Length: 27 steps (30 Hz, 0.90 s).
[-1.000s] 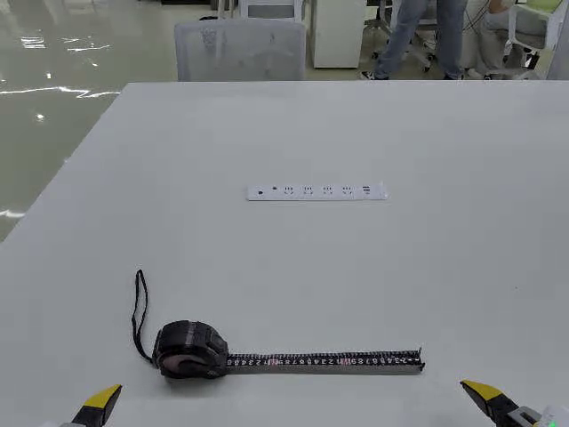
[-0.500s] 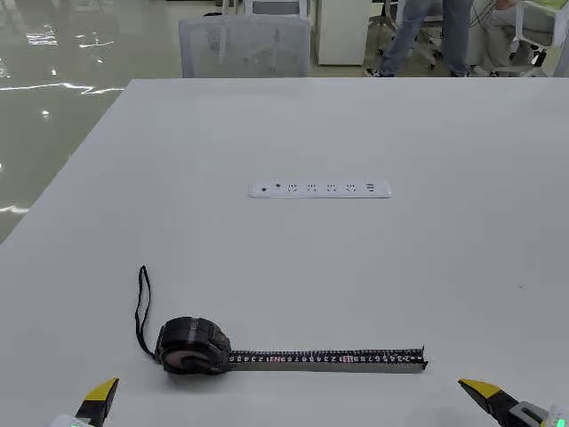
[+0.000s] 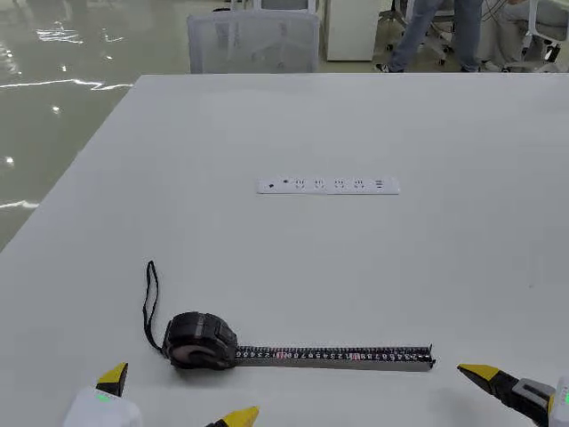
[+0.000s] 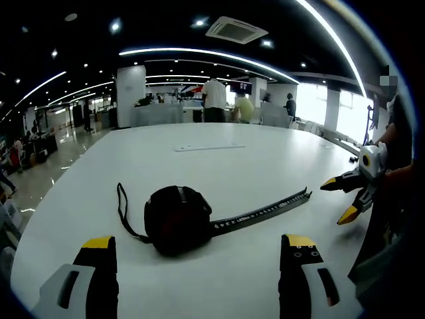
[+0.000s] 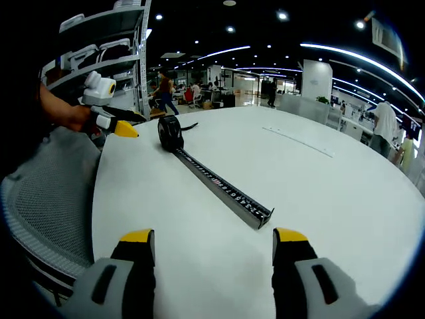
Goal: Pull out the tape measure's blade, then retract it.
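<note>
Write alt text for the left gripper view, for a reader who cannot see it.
A black tape measure lies on a white table, its blade pulled out to the right, beyond the open jaws of the left gripper. The right gripper hovers open near the blade's end, and a power strip lies farther back.

In the head view the bottom edge cuts the left claw [image 3: 178,397] down to two yellow tips, and the corner leaves one tip of the right claw [image 3: 487,377]. The numerals on the blade [image 3: 333,357] are too small to read. The top edge crops a person [image 3: 433,27] to legs and a chair [image 3: 253,43] to its back.
</note>
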Motion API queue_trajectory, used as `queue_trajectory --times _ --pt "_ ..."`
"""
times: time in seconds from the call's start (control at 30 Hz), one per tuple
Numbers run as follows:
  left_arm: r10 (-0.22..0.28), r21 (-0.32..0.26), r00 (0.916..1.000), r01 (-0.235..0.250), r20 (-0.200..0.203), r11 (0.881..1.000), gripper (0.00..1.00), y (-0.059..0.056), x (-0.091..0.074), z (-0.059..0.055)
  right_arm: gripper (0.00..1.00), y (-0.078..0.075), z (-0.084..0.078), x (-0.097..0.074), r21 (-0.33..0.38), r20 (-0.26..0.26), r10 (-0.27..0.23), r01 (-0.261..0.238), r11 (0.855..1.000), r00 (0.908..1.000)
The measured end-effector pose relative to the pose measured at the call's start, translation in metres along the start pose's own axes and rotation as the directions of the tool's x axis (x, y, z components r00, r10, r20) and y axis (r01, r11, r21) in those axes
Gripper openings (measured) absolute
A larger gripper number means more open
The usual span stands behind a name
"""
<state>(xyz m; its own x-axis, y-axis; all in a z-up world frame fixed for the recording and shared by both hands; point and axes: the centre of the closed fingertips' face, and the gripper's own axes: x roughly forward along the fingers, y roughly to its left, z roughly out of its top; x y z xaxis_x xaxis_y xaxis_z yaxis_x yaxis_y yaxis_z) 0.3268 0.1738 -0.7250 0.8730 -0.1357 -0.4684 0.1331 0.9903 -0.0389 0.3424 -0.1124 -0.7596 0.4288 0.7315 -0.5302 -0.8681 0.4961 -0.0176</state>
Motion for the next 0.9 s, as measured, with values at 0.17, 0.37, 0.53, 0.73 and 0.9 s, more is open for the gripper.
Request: queue_trajectory --times 0.17,0.37,0.53,0.73,0.9 --pt "0.032 -0.007 0.9994 -0.032 -0.014 0.999 0.99 0.005 0.008 0.001 0.62 -0.016 -0.003 0.003 -0.062 -0.026 0.008 -0.009 0.998 0.9996" --pt "0.062 -0.008 0.9980 -0.062 -0.010 0.998 0.98 0.013 0.016 0.007 0.56 -0.025 -0.005 0.005 -0.108 -0.048 0.035 -0.040 0.993 0.9982" --pt "0.072 -0.017 0.9973 -0.073 -0.016 0.997 0.97 0.016 0.021 0.008 0.53 -0.030 -0.006 0.006 -0.122 -0.063 0.046 -0.053 0.991 0.9970" --pt "0.089 -0.038 0.9955 -0.090 -0.030 0.995 0.95 0.019 0.037 0.009 0.46 -0.043 -0.006 0.010 -0.171 -0.103 0.080 -0.097 0.981 0.9915" --pt "0.098 -0.049 0.9945 -0.099 -0.037 0.994 0.94 0.020 0.046 0.011 0.43 -0.047 -0.008 0.015 -0.202 -0.128 0.108 -0.133 0.970 0.9858"
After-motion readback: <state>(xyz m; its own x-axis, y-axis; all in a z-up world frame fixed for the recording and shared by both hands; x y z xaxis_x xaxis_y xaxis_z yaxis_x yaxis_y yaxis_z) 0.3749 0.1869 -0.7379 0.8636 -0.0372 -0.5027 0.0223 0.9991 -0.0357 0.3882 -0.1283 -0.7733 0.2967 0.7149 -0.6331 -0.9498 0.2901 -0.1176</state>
